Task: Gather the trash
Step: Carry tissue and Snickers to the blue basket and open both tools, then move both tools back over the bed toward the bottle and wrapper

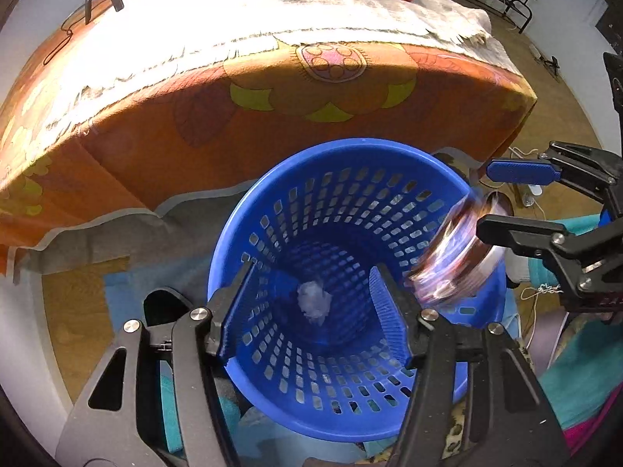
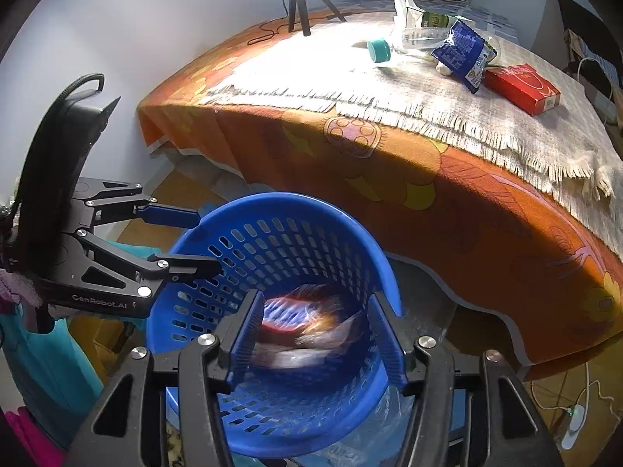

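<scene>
Both tongs hang over the blue bin (image 1: 350, 272), pointed steeply down into its mouth, which is the sensible place to let go of rubbish so that it falls inside rather than on the floor. The left tongs (image 1: 311, 303) stand fairly wide with nothing between the pads; straight below them, deep in the bin, is a pale wad (image 1: 314, 300), blurred, so it looks to be dropping or just landed. The right tongs (image 2: 313, 330) are also parted, and a shiny red-and-silver wrapper (image 2: 307, 323) shows smeared between and below the pads, touching neither as far as can be seen; in the left view that same wrapper (image 1: 455, 253) streaks past the bin's right rim, beside the right tongs (image 1: 483, 200). The judgement is that both pieces are released and this drop is all but finished. Beyond the bin rises the bed (image 2: 389, 163), its orange cover hanging down the side, with a fringed white cloth (image 2: 350, 78) laid on top. More trash waits there, well apart from the bin: a teal cap (image 2: 379, 50), a blue packet (image 2: 463, 54), a red box (image 2: 521, 87) and a clear bag with a carton (image 2: 420, 23). A tripod (image 2: 300, 4) stands at the bed's far edge, away from the bin. The next reach probably goes up over the bed's side to those items.
</scene>
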Demonstrator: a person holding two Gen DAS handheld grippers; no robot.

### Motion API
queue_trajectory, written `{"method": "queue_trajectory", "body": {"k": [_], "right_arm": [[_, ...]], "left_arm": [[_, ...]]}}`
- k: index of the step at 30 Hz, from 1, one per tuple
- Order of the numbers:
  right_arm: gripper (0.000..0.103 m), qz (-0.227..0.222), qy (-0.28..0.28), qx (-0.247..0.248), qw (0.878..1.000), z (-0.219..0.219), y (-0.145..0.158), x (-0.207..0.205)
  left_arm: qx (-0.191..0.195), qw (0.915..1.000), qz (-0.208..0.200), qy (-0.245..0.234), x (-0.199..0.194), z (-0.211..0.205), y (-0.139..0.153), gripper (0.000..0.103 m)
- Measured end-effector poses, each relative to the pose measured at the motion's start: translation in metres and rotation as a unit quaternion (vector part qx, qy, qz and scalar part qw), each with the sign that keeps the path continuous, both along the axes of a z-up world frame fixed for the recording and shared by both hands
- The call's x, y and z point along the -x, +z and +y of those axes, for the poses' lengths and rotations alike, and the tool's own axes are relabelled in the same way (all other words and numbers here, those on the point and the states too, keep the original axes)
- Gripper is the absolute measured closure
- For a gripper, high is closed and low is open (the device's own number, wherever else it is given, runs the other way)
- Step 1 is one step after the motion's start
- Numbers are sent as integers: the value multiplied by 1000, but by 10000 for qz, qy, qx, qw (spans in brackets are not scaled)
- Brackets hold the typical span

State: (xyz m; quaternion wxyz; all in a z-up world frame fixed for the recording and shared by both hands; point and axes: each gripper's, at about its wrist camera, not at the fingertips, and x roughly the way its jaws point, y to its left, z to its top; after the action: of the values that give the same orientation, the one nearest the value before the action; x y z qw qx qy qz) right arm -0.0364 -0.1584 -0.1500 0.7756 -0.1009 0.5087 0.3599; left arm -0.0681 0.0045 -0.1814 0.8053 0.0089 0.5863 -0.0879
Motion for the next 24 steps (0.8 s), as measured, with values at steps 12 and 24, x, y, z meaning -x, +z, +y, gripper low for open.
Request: {"method": "queue_trajectory", "body": {"k": [12, 24], "right_arm": [[34, -56, -164, 12, 9998, -6, 4, -3], [22, -256, -530, -9, 9983, -16, 24, -20]], "left_arm": [[-32, 9999, 117, 27, -1, 1, -2, 32], [16, 9986, -529, -95, -14, 0, 36, 32]]}}
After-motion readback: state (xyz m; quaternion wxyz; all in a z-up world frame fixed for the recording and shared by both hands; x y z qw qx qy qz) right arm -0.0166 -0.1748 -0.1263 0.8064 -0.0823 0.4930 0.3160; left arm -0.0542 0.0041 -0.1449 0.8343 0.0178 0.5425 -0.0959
